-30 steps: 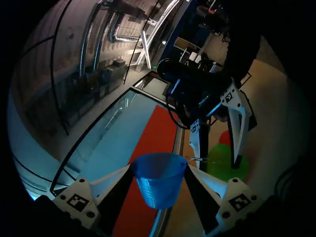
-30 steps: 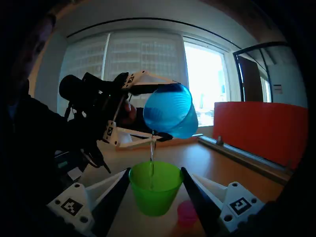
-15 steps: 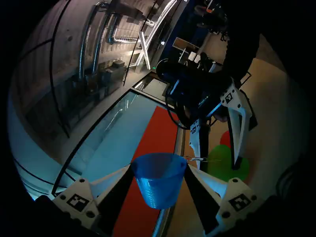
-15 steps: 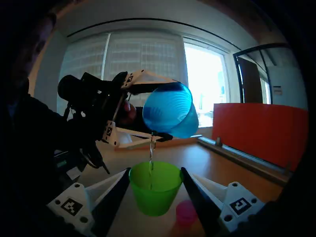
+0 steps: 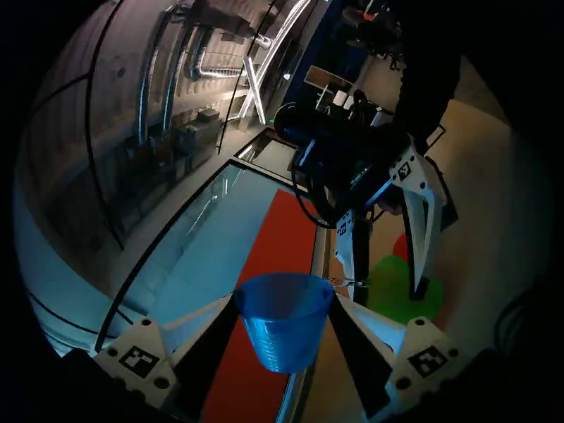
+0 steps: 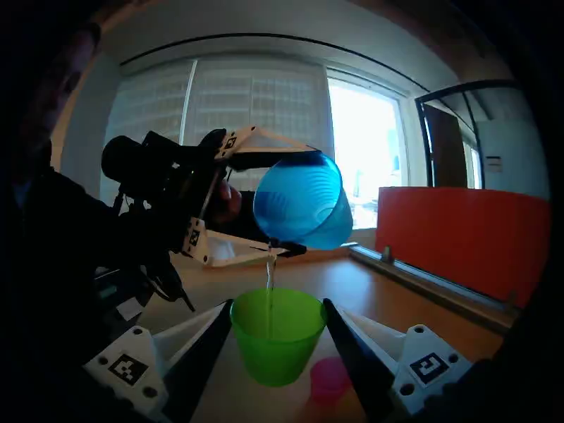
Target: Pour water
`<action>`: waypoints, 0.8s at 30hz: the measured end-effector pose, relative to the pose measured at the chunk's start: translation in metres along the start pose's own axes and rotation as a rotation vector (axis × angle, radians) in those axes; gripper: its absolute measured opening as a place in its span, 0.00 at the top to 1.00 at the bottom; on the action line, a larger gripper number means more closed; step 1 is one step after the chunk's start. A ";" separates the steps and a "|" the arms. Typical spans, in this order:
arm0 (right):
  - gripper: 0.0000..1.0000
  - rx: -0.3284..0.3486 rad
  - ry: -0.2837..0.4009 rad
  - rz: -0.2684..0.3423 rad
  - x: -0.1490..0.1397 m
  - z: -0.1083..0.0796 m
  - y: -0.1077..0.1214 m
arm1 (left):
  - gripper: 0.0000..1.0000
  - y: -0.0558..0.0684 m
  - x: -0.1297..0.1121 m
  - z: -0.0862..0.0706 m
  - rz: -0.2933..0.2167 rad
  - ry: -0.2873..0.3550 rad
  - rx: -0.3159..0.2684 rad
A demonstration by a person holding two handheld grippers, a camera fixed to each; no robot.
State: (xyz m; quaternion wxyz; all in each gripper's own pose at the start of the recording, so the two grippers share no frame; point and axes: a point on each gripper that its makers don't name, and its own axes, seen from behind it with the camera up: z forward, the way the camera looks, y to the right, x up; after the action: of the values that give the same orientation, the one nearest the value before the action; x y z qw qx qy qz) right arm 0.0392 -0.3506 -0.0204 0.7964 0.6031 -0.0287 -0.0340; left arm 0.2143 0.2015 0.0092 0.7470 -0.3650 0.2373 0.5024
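Your left gripper (image 5: 284, 302) clamped on the tipped blue cup (image 6: 303, 201), thin water stream (image 6: 268, 278) falling into the green cup (image 6: 277, 345), right gripper (image 6: 277, 307) gripping it, pour still running, blue cup a touch farther left.

Tilted blue cup (image 6: 303, 201) above upright green cup (image 6: 277, 337) (thin water stream (image 6: 268, 276) between)
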 end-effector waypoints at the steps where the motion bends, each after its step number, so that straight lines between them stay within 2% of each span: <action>1: 0.05 -0.001 0.000 0.000 0.000 0.000 0.000 | 0.13 0.000 0.000 0.000 0.002 0.000 0.000; 24: 0.05 -0.007 0.002 -0.010 0.002 -0.002 0.000 | 0.13 -0.001 0.001 0.004 0.030 0.002 0.006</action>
State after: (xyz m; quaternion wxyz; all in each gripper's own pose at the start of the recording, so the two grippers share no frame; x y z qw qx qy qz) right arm 0.0417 -0.3486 -0.0209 0.7983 0.6005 -0.0247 -0.0375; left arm 0.2156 0.2056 0.0113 0.7404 -0.3594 0.2450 0.5125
